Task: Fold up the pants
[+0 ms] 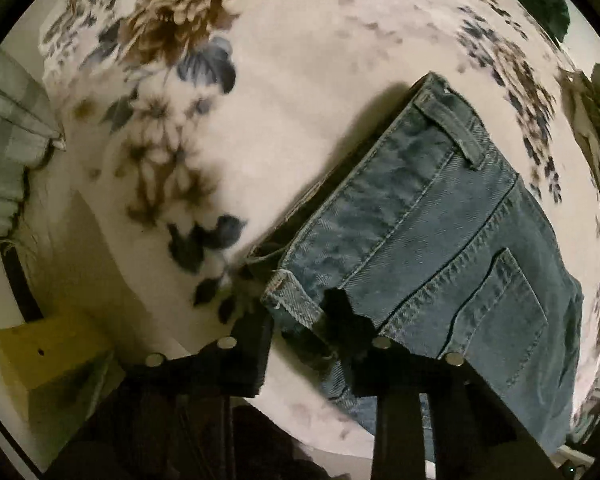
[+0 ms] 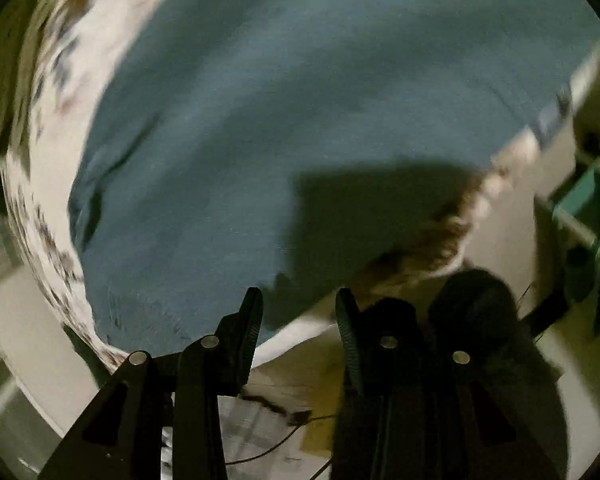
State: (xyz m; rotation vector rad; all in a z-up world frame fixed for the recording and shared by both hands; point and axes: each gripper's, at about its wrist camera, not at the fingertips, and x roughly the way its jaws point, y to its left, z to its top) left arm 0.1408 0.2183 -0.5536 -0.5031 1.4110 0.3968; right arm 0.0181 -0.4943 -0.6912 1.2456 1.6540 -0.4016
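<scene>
Claws: two. Left claw (image 1: 308, 320) jaws wide apart, straddling the near corner of the jeans' (image 1: 432, 232) waistband, not clamped. Right claw (image 2: 300, 312) jaws wide apart, empty, over the near denim edge. Jeans: one pair, blue, folded, back pocket up, on floral sheet (image 1: 300, 60).

The left gripper (image 1: 310, 320) points down and forward. Its two black fingers (image 1: 256, 332) stand apart, with a wide gap between them. The right-side finger touches the cloth below it, but nothing sits in the gap.

The right gripper (image 2: 298, 308) also points down and forward. Its two fingers (image 2: 250, 312) are spread wide, and their ridged inner sides face each other. Nothing is held between them. The view from this gripper is blurry. No hand or arm shows in either view.
</scene>
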